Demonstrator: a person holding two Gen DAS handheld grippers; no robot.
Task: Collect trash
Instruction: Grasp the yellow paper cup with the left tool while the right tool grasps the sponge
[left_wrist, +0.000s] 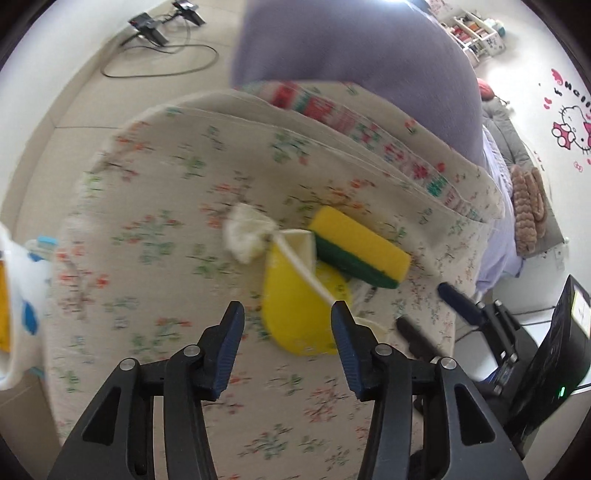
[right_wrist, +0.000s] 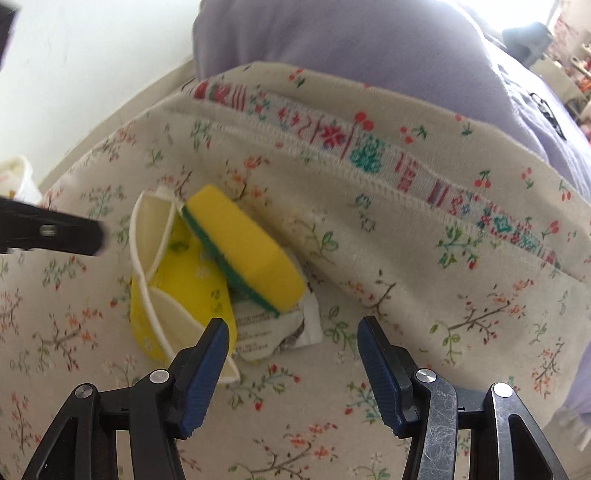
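On the floral-print cloth surface (left_wrist: 155, 229) lies one small heap of trash: one crushed yellow paper cup (left_wrist: 295, 314) with a white rim, one yellow-and-green sponge (left_wrist: 360, 247) leaning on it, one crumpled white wrapper (right_wrist: 273, 328) under the sponge, and one white fluffy wad (left_wrist: 245, 230) just beside the cup. The left hand-held gripper (left_wrist: 287, 312) hovers spread wide over the cup, holding nothing. The right hand-held gripper (right_wrist: 291, 328) is likewise spread wide and empty, near the wrapper. One embroidered ribbon band (right_wrist: 332, 136) runs across the cloth behind the heap.
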